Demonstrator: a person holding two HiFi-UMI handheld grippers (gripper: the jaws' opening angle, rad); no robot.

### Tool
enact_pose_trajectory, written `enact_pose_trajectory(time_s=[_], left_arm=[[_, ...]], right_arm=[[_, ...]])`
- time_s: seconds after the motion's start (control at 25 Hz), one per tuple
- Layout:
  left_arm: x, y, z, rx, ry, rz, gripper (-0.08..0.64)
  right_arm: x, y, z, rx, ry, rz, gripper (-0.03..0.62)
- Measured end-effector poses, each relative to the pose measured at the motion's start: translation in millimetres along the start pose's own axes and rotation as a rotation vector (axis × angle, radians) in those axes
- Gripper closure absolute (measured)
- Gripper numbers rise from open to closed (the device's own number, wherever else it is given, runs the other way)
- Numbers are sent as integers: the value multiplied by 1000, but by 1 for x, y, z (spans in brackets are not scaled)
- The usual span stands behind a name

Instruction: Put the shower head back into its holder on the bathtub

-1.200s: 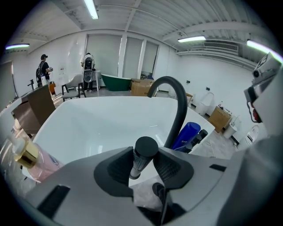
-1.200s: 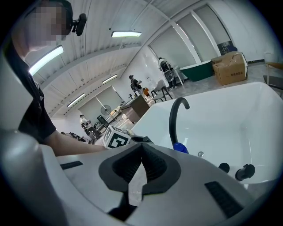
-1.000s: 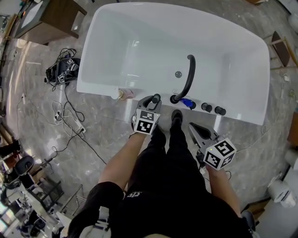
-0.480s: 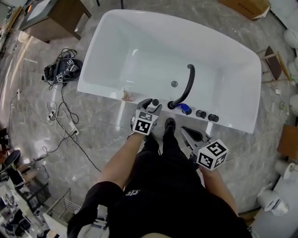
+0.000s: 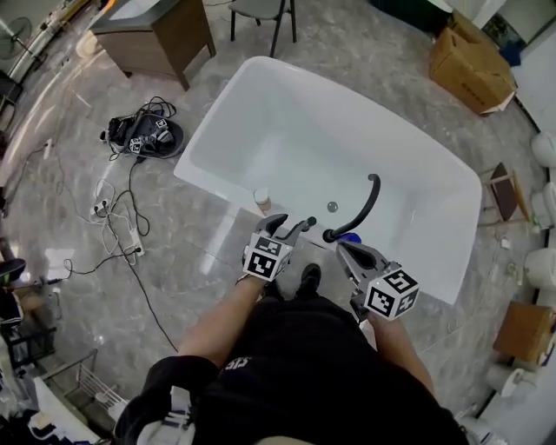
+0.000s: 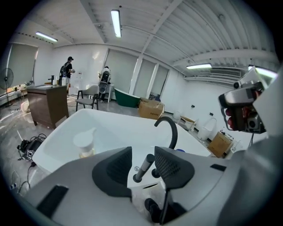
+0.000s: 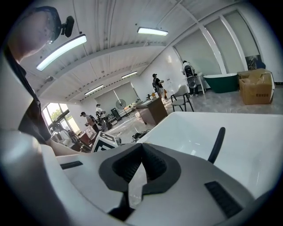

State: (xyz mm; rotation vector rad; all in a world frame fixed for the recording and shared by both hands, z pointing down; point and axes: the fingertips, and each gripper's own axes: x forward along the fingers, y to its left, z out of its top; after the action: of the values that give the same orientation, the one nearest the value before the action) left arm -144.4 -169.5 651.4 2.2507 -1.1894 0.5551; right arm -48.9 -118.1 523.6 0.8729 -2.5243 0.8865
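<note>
The grey stone floor (image 5: 174, 261) holds a big white bathtub (image 5: 228, 113). Near the tub's left end, a black heap of gear (image 5: 148, 135) and loose cables (image 5: 117, 195) lie on the floor. Farther off stand a brown wooden cabinet (image 5: 156, 30), a chair (image 5: 261, 13) and a cardboard box (image 5: 469, 56).

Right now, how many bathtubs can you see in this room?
2. A white bathtub directly in front of the person, and a dark green bathtub far back across the room. More may be hidden outside the views.
</note>
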Motion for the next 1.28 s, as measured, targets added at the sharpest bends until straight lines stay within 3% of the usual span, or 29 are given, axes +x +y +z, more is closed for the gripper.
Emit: enact_pose_trajectory(time_s=[0.36,0.52,0.72,1.04,1.28], left_arm=[[-91,60,45,29,-128,94,413],[-121,67,70,51,-184,107,421],[-151,67,112,104,-246,158,435],[-191,38,182,165,-383,204,442],[-215,22,208,175,-420,316,452]], right_arm=[[44,40,42,-106,-30,22,577],[36,34,71,-188,-76,-31,577],[16,17,111,-172,-160,-58,577],[-6,38,154,-260,-269,73,577],[-45,33,158,-234,-309,122,578]])
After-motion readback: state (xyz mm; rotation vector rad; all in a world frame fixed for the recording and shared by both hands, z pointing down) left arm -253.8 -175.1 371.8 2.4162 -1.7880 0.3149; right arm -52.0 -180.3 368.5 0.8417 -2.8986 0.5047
